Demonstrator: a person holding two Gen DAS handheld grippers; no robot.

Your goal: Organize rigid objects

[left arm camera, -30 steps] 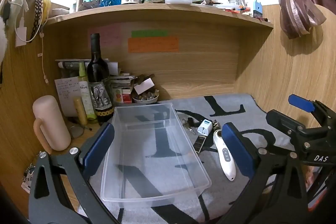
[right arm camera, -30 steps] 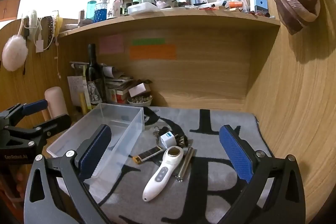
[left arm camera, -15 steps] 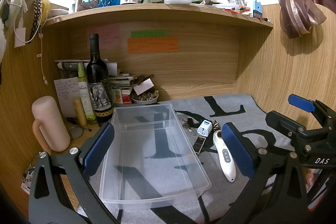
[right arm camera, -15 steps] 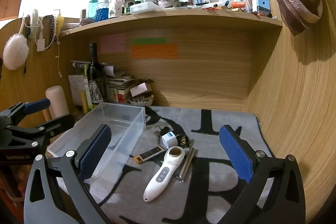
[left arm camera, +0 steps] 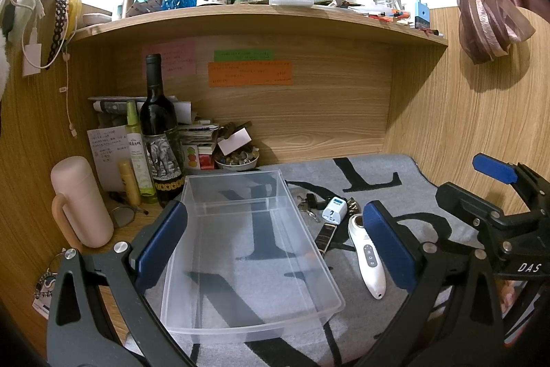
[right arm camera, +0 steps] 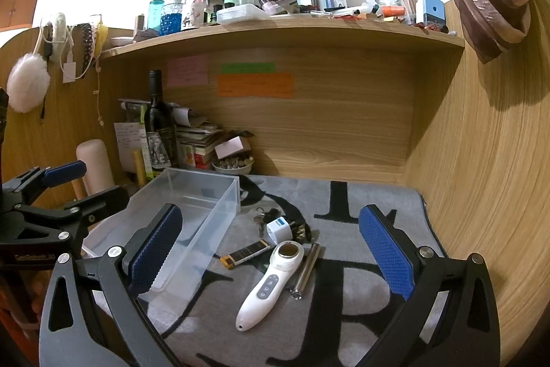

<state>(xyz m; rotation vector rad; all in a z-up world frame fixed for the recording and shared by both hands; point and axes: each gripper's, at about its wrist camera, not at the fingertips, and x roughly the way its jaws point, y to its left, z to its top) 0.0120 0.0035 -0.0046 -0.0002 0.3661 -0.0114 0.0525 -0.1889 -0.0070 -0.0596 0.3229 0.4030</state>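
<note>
A clear plastic bin point(left arm camera: 247, 250) lies empty on the grey mat; it also shows in the right wrist view point(right arm camera: 192, 212). Right of it lie a white handheld device point(right arm camera: 271, 284), a metal cylinder point(right arm camera: 306, 269), a black-and-gold lighter point(right arm camera: 245, 253), a white plug adapter point(right arm camera: 280, 229) and keys point(right arm camera: 263, 219). My left gripper point(left arm camera: 275, 246) is open and empty above the bin. My right gripper point(right arm camera: 271, 267) is open and empty above the white device. In the left wrist view the device point(left arm camera: 367, 255) and adapter point(left arm camera: 335, 210) lie beside the bin.
A wine bottle point(left arm camera: 160, 129), green spray bottle point(left arm camera: 135, 153), pink flask point(left arm camera: 80, 202), papers and a bowl of small items point(left arm camera: 237, 159) crowd the back left corner. A cluttered shelf point(left arm camera: 257, 19) hangs overhead. Wooden walls close the back and right.
Both grippers have shifted very slightly; the objects on the mat have not moved and both grippers stay open.
</note>
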